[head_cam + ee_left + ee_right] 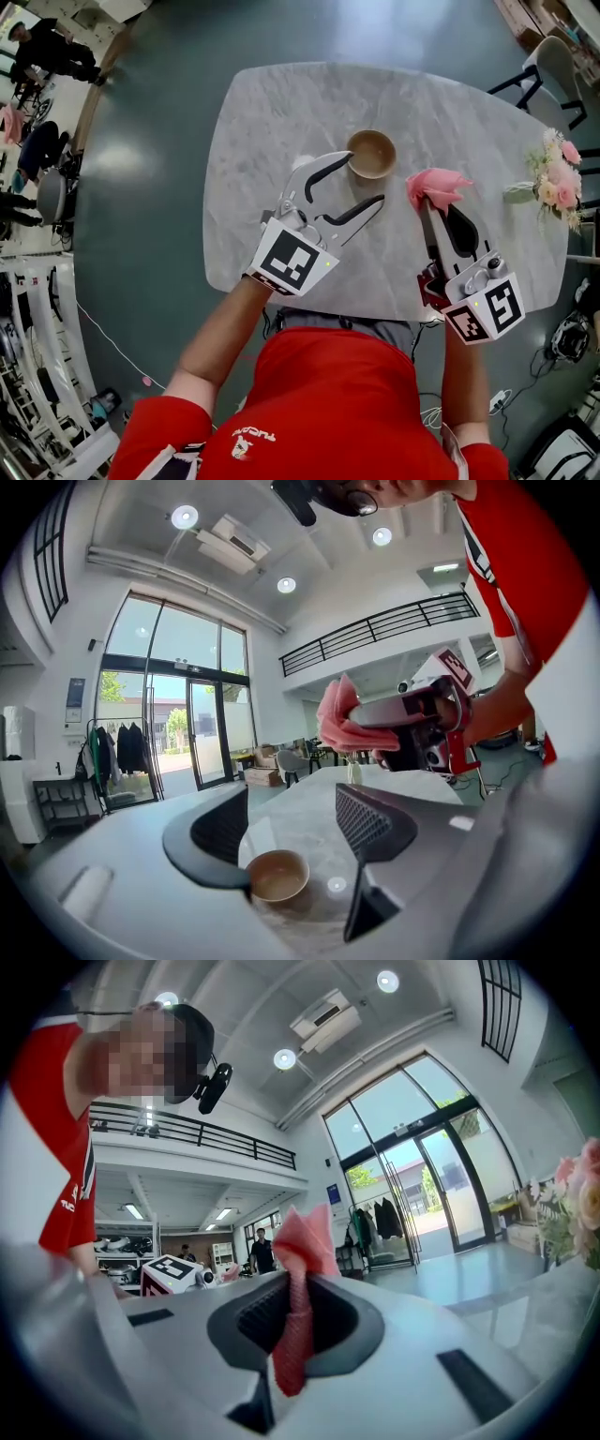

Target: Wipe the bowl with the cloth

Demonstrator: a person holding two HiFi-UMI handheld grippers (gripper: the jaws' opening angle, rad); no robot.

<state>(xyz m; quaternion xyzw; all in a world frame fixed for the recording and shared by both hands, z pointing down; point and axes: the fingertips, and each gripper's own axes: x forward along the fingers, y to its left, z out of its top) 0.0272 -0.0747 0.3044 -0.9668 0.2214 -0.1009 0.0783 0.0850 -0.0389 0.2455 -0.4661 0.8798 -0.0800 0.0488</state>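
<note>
A small brown bowl point(371, 153) stands upright on the marble table point(272, 112), near its middle. My left gripper point(364, 183) is open just short of it, its upper jaw tip beside the bowl's rim and nothing pressed between the pads. In the left gripper view the bowl point(278, 876) sits low by the left jaw tip. My right gripper point(433, 208) is shut on a pink cloth point(437, 186), held right of the bowl and above the table. The cloth point(300, 1269) hangs bunched between its jaws. The left gripper view shows this cloth point(339, 719) in the air.
A vase of pink and white flowers point(557, 180) stands at the table's right edge. Chairs point(555, 64) stand beyond the far right corner. The person's red shirt point(337, 403) is against the near table edge. People sit far off at the left.
</note>
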